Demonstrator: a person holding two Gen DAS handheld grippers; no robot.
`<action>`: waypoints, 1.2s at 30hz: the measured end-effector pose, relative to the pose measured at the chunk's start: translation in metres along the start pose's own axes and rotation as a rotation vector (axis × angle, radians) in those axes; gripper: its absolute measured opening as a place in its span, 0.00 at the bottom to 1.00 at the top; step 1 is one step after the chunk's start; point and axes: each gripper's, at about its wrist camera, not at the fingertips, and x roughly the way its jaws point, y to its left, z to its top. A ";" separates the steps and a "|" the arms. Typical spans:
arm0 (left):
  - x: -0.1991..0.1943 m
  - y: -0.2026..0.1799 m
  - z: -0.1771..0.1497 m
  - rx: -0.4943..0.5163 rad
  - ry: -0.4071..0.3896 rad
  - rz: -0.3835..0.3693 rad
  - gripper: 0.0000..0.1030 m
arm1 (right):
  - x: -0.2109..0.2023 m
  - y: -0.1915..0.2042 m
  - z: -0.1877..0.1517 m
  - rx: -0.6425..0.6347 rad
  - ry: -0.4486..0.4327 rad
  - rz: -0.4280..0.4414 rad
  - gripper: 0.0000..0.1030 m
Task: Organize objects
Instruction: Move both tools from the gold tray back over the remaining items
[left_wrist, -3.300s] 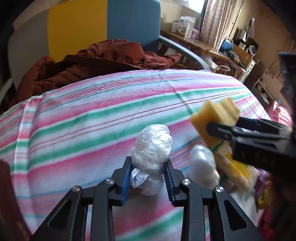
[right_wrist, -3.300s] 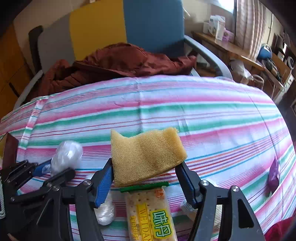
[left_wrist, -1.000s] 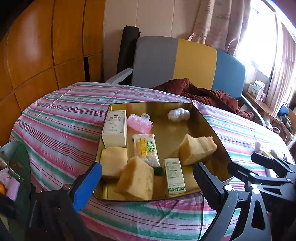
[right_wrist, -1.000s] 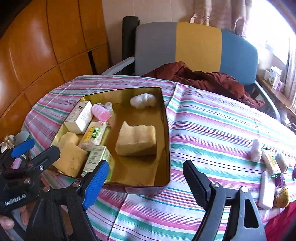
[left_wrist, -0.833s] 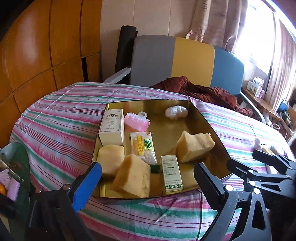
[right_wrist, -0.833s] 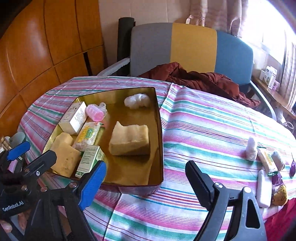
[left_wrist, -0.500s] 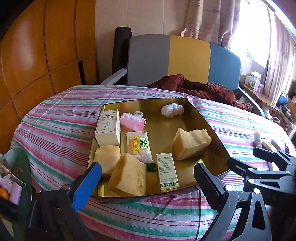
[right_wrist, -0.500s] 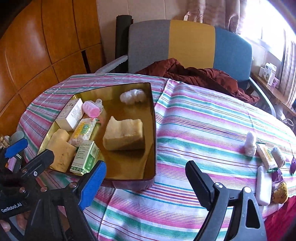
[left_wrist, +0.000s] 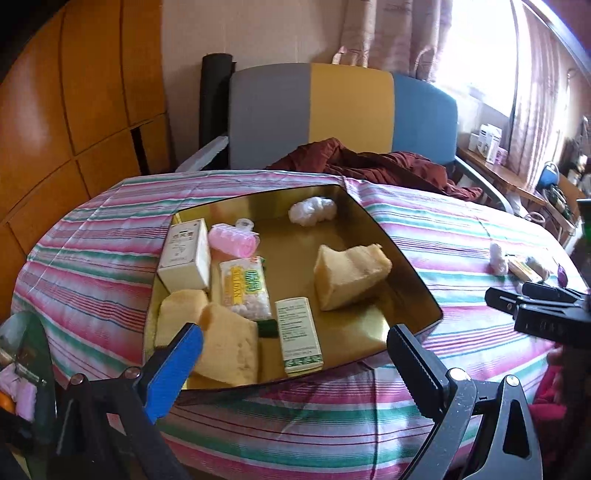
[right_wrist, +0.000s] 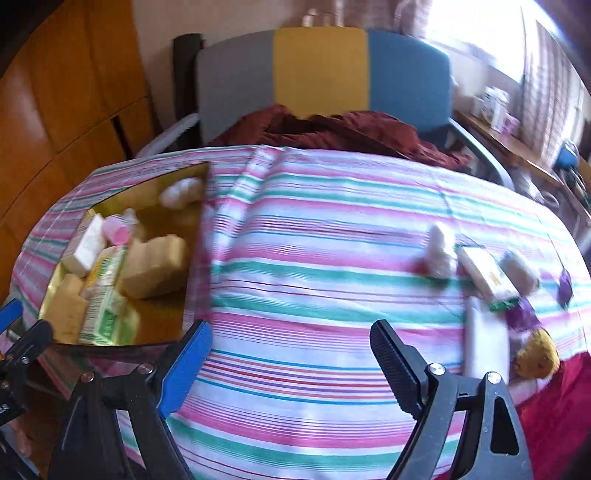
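Left gripper (left_wrist: 295, 343) spread wide, empty, over near edge of gold tray (left_wrist: 413, 280); right gripper (right_wrist: 290, 341) likewise spread, empty, above striped tablecloth (right_wrist: 314, 258). Tray left holds sponges (left_wrist: 349, 275), boxes; loose items (right_wrist: 484, 277) far right.

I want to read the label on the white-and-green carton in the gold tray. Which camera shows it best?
The left wrist view: the white-and-green carton lies sharp and near in the gold tray, print-side up. The right wrist view shows it blurred, at the picture's left edge.
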 end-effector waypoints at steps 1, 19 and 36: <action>0.001 -0.003 0.000 0.006 0.003 -0.008 0.98 | 0.000 -0.010 -0.001 0.018 0.007 -0.012 0.86; 0.009 -0.051 0.006 0.118 0.029 -0.128 0.98 | -0.059 -0.218 -0.016 0.473 -0.033 -0.247 0.86; 0.047 -0.192 0.020 0.381 0.127 -0.352 0.97 | -0.066 -0.297 -0.056 0.845 -0.107 -0.078 0.86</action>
